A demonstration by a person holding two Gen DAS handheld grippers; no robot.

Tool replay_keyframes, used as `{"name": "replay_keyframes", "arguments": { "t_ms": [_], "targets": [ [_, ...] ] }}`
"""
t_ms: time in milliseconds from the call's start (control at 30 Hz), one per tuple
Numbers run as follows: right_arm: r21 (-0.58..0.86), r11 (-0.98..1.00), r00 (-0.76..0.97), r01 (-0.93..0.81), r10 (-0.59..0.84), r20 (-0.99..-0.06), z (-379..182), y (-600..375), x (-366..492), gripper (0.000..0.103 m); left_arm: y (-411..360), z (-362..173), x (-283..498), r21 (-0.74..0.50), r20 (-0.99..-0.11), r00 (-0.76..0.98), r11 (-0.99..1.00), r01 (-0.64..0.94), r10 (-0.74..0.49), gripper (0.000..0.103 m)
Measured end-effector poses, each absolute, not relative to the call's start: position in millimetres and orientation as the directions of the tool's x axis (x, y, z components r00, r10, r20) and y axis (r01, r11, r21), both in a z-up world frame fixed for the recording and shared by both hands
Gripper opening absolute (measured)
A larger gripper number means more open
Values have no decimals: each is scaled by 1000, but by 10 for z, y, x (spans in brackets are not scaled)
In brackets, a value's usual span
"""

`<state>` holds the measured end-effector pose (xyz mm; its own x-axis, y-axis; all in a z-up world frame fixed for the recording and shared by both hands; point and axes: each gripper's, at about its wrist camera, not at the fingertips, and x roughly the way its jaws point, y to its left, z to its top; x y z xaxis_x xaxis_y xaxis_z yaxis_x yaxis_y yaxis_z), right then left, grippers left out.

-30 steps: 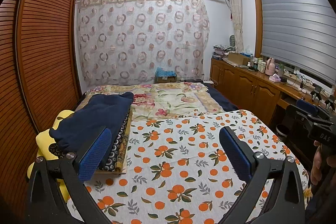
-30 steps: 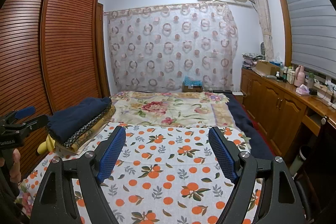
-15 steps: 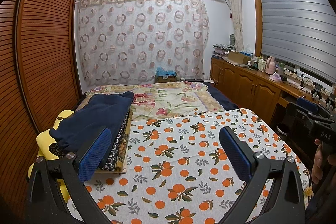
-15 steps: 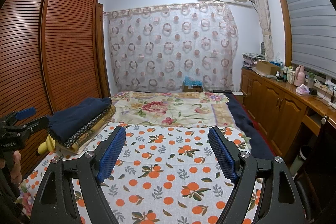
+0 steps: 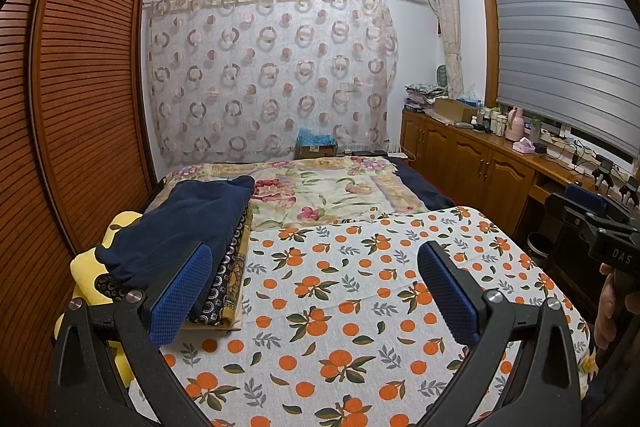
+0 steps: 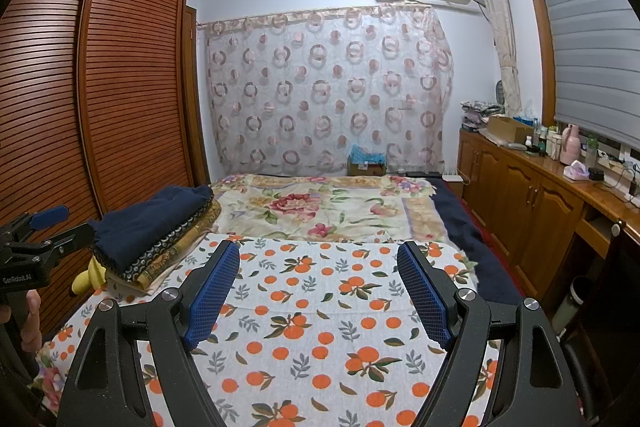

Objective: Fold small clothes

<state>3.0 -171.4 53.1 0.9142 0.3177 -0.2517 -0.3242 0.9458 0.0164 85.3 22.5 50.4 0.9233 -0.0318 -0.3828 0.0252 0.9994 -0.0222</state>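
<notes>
A stack of folded clothes [image 5: 188,227] lies at the left of the bed, a navy garment on top of dark patterned and yellowish pieces; the right wrist view shows the same stack of clothes [image 6: 156,231]. My left gripper [image 5: 314,259] stands open over the orange-print sheet [image 5: 344,291], with nothing between its blue pads. Its left pad sits in front of the stack's near corner. My right gripper [image 6: 318,259] is also open and empty above the orange-print sheet [image 6: 320,315]. Each gripper appears at the edge of the other's view, held by a hand.
A floral blanket [image 5: 320,195] covers the far half of the bed. A slatted wooden wardrobe [image 5: 80,107] runs along the left. A wooden cabinet [image 5: 472,163] with bottles and boxes lines the right wall under a window blind. A yellow pillow [image 5: 86,275] lies under the stack.
</notes>
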Motion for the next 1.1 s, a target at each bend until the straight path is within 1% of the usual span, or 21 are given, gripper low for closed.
{"name": "replay_keyframes", "arguments": {
  "t_ms": [1100],
  "targets": [
    [11,943,912,-333,325,-250,523,-1780,69,83,219,512,854,-21,-385,922,999,26,-32,103]
  ]
}}
